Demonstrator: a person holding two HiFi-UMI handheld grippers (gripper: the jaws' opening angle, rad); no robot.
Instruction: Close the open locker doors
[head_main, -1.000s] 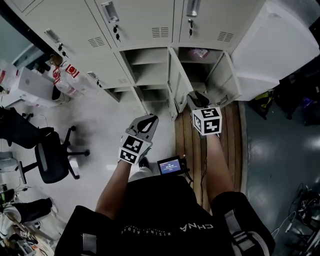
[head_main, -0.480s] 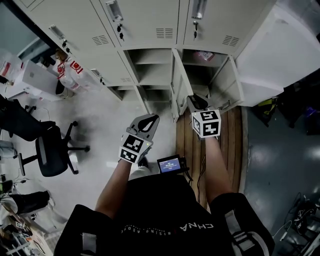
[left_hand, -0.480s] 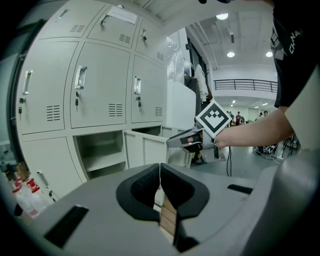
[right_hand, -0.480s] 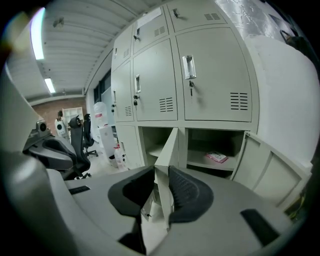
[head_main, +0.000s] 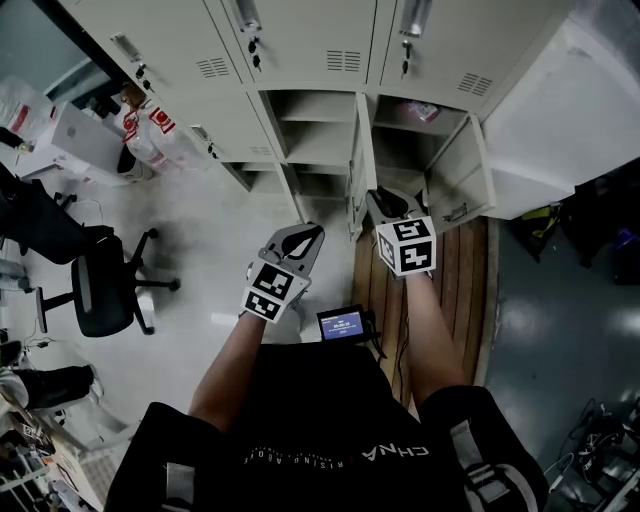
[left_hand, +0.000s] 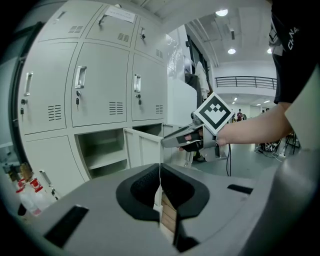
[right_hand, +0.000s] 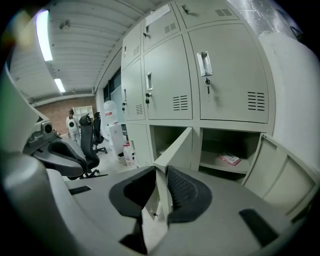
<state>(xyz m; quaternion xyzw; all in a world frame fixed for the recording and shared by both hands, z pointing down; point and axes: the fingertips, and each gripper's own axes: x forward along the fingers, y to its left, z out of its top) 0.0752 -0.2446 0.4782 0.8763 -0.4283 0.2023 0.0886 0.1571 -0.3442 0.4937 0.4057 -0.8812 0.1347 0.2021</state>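
Two lower lockers stand open. The middle locker's door (head_main: 357, 165) swings out toward me, and its free edge (right_hand: 161, 150) sits between the jaws of my right gripper (head_main: 387, 203). Those jaws have just been closing, and in the right gripper view (right_hand: 161, 172) both tips lie against the door edge. The right locker's door (head_main: 462, 185) hangs open beside it, with a red-and-white packet (right_hand: 229, 159) on its shelf. My left gripper (head_main: 303, 234) is shut with nothing in it (left_hand: 160, 167), and hangs left of the door, apart from it.
Closed lockers fill the upper row. A black office chair (head_main: 100, 295) and red-and-white bags (head_main: 150, 140) stand at the left. A wooden platform (head_main: 455, 270) lies under the right arm. A small lit screen (head_main: 342, 323) hangs at my waist. A large white cabinet (head_main: 570, 110) stands at the right.
My right gripper has moved forward onto the edge of the middle locker's door. The left gripper has stayed where it was.
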